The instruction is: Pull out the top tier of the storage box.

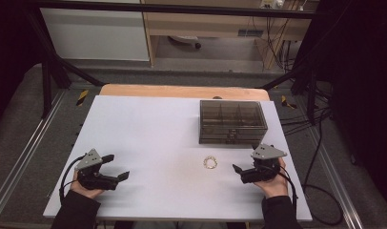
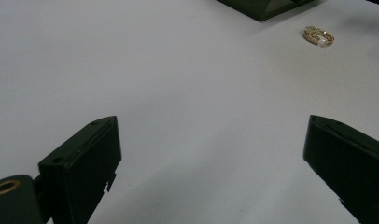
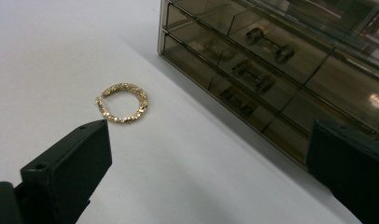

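High view: left claw [image 1: 116,167] spread wide over bare white desk [image 1: 148,129] at near left, holding nothing; right claw [image 1: 239,169] at near right, spread hard to judge from here; gold bracelet [image 1: 210,162] flat on desk between them, nearer the right claw, just in front of smoky drawer box [image 1: 232,121]. Left gripper view: jaws wide apart, empty; bracelet [image 2: 318,36] far off at upper right. Right gripper view: jaws wide, empty; bracelet [image 3: 122,102] just ahead of one jaw, box [image 3: 281,70] close beside, drawers shut with small knob handles. Likely light, limp chain-like loop, thin, lying flat, prone to sliding on smooth desk; best pinched across one strand of the loop, jaw tips down to the surface.
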`<action>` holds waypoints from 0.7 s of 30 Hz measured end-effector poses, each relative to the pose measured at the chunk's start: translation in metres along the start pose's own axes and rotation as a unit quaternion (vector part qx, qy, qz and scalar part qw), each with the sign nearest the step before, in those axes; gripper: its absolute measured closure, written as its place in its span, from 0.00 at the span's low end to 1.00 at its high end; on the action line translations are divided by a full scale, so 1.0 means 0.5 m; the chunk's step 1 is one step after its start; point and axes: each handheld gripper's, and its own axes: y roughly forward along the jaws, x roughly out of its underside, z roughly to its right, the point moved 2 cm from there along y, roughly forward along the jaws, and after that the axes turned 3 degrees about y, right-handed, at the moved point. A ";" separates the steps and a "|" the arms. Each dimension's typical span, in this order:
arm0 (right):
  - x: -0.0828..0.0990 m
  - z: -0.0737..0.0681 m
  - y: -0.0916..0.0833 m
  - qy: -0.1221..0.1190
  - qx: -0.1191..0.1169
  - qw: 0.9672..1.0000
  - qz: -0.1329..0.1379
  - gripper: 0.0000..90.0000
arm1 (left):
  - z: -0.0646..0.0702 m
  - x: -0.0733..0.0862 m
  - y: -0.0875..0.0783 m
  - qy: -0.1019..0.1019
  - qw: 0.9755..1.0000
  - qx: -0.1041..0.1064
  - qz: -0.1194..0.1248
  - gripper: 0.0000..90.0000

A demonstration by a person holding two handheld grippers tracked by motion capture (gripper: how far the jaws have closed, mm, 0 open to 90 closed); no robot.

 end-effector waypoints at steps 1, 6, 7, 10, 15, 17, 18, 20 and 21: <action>-0.002 0.000 0.000 -0.007 0.004 1.000 -0.001 0.01 | 0.000 0.000 0.000 0.000 1.000 0.000 0.000 0.04; -0.014 -0.003 0.001 -0.035 0.020 0.999 -0.005 0.03 | 0.000 0.000 0.001 0.001 1.000 0.000 -0.001 0.04; -0.016 -0.004 0.002 -0.041 0.023 0.999 -0.007 0.03 | 0.000 0.000 0.001 0.000 1.000 0.000 -0.001 0.04; -0.021 -0.007 0.006 -0.058 0.033 0.998 -0.010 0.03 | 0.000 0.001 0.001 0.000 1.000 0.000 -0.001 0.04; -0.027 -0.014 0.014 -0.081 0.043 0.996 -0.018 0.04 | 0.000 0.001 0.001 0.000 1.000 -0.001 -0.002 0.04; -0.029 -0.016 0.017 -0.088 0.047 0.995 -0.019 0.04 | 0.000 0.001 0.001 0.000 1.000 0.000 -0.002 0.04; -0.030 -0.017 0.017 -0.092 0.050 0.994 -0.020 0.04 | 0.000 0.001 0.001 0.000 1.000 0.000 -0.002 0.04; -0.032 -0.018 0.019 -0.102 0.055 0.993 -0.022 0.05 | 0.000 0.001 0.001 0.000 1.000 0.000 -0.002 0.04; -0.033 -0.019 0.020 -0.108 0.057 0.992 -0.022 0.05 | 0.000 0.001 0.001 0.000 1.000 0.000 -0.002 0.04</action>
